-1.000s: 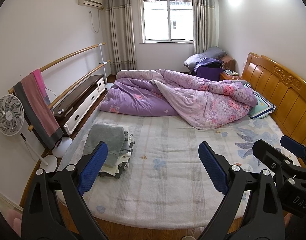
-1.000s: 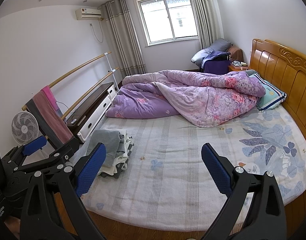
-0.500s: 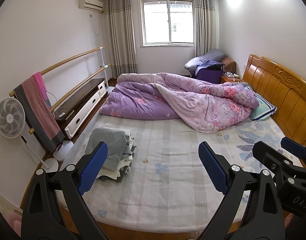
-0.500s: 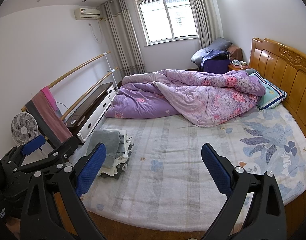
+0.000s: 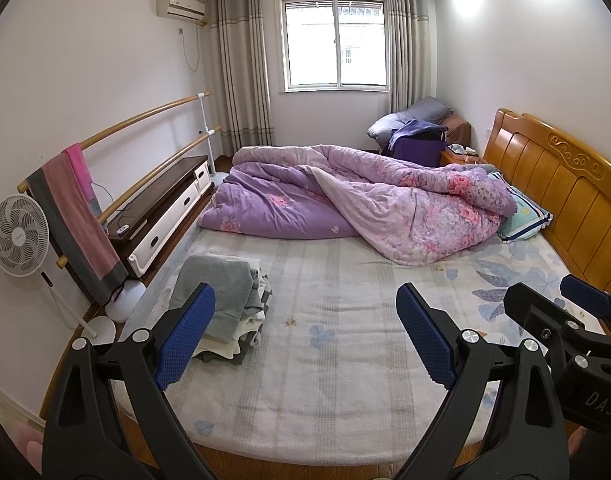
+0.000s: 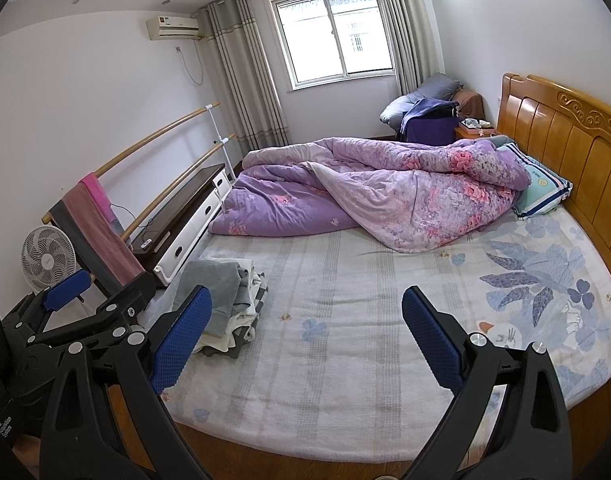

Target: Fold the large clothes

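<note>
- While both tools hover above the near edge of the bed (image 5: 329,420), we hold nothing: the left gripper (image 5: 305,328) has its jaws wide apart, and the right gripper (image 6: 305,332) too.
- We see the pile of clothes (image 5: 225,304) on the left part of the mattress, near the corner, with a grey garment (image 6: 215,280) on top.
- We judge this cloth soft and light; it will sag and slide off the layers below.
- We would pinch the grey piece at two corners or at the shoulders, but from here its edges are perhaps hidden in the folds.
- Behind, the purple quilt (image 6: 385,196) lies well apart from the pile.
</note>
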